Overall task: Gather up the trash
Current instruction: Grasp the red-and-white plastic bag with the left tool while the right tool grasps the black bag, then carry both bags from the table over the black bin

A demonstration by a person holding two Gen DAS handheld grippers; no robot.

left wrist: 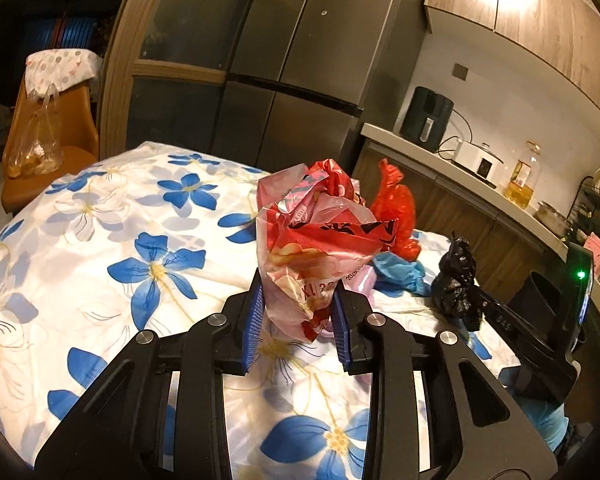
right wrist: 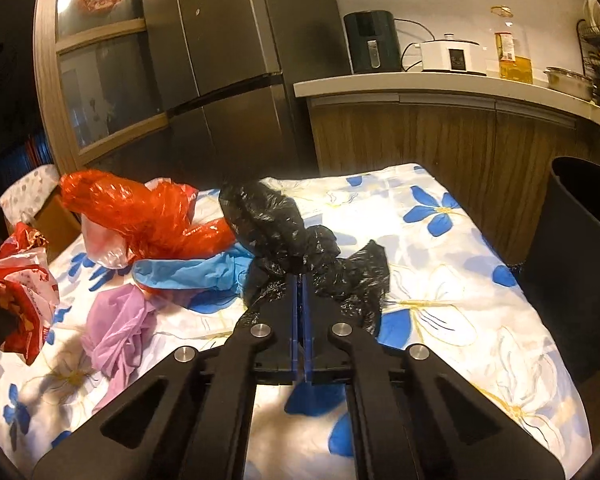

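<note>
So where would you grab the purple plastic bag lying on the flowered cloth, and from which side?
Probably the raised crumpled bunch at the near end of the purple plastic bag, coming from above. It lies loose on the flowered cloth, apart from the blue glove, so fingers closing across that bunch should catch only the bag.

Floral-clothed table (right wrist: 460, 264), red bag (right wrist: 148, 216), blue glove (right wrist: 192, 274), purple bag (right wrist: 118, 328)
</note>
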